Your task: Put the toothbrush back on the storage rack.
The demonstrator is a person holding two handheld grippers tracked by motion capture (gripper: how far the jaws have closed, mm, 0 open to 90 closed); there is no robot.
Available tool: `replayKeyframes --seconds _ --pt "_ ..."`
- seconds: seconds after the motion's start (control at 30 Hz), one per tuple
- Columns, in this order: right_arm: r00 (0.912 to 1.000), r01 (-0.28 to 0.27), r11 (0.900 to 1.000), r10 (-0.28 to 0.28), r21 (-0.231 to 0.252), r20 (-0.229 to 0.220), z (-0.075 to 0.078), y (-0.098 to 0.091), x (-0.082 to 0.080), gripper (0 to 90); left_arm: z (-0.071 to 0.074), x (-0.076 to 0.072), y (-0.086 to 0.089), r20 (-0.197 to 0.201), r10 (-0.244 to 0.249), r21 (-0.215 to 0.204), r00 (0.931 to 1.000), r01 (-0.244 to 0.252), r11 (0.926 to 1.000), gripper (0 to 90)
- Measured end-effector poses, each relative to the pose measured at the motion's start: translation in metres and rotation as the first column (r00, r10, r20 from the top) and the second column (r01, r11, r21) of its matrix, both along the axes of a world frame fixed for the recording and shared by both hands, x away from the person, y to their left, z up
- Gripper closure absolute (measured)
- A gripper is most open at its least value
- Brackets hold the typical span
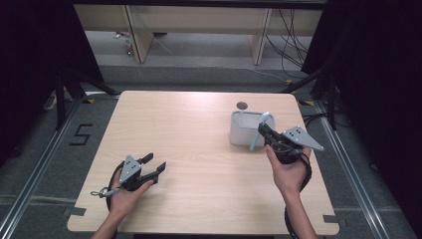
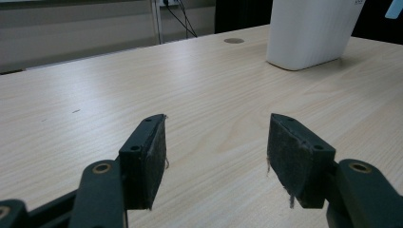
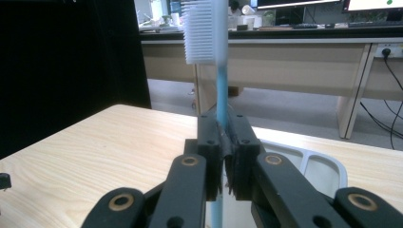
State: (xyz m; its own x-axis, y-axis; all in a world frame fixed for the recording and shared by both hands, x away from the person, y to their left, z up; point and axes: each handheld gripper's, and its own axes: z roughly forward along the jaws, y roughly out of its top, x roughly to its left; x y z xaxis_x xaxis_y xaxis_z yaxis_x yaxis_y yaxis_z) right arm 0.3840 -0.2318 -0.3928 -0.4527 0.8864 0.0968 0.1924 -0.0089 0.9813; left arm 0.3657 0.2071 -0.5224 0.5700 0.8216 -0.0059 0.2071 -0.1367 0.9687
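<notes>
At the right of the frame, the right tool (image 1: 263, 130) is pinching a light, stiff blue toothbrush (image 3: 219, 71) by its thin handle over the white holder (image 1: 244, 130), while the left tool (image 1: 155, 165) is sitting open and empty.

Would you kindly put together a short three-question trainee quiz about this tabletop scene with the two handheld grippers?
1. True or false: the right gripper is shut on the light blue plastic toothbrush.
2. Which holder stands on the pale wooden table by the right gripper? A) white plastic container B) red metal can C) glass jar
3. Fill in: the left gripper has its jaws ____ with nothing between them.

Key: 1 true; 2 A; 3 open.
</notes>
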Motion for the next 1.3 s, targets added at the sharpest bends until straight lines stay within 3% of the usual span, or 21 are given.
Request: replayKeyframes --seconds 0.47,0.5,0.57,0.93,0.97,1.27,1.3 --pt "0.9993 0.023 0.9997 -0.023 -0.011 0.029 0.008 -0.007 0.005 85.8 0.0 0.0 0.0 -0.002 0.0 -0.004 1.0 0.0 1.0 38.2" --pt "0.9993 0.028 0.9996 -0.028 0.006 0.025 0.009 -0.006 0.005 85.8 0.0 0.0 0.0 -0.002 0.0 -0.006 1.0 0.0 1.0 38.2" --pt "0.9989 0.028 0.9995 -0.027 -0.015 0.038 0.011 -0.008 0.006 85.8 0.0 0.0 0.001 -0.003 -0.001 -0.006 1.0 0.001 1.0 38.2" --pt "0.9984 0.043 0.9991 -0.043 0.001 0.036 0.017 -0.012 0.009 85.8 0.0 0.0 0.001 -0.008 -0.001 -0.009 1.0 0.0 1.0 38.2" --pt "0.9972 0.049 0.9987 -0.049 -0.01 0.057 0.017 -0.013 0.01 85.8 0.0 0.0 0.001 -0.007 -0.001 -0.01 1.0 0.0 1.0 38.2" --pt "0.9971 0.056 0.9984 -0.056 -0.002 0.052 0.021 -0.015 0.013 85.8 0.0 0.0 0.001 -0.007 -0.002 -0.009 1.0 0.002 1.0 38.2" --pt "0.9968 0.06 0.998 -0.059 -0.018 0.054 0.022 -0.017 0.013 85.8 0.0 0.0 0.001 -0.008 0.0 -0.011 1.0 0.0 0.9999 38.2"
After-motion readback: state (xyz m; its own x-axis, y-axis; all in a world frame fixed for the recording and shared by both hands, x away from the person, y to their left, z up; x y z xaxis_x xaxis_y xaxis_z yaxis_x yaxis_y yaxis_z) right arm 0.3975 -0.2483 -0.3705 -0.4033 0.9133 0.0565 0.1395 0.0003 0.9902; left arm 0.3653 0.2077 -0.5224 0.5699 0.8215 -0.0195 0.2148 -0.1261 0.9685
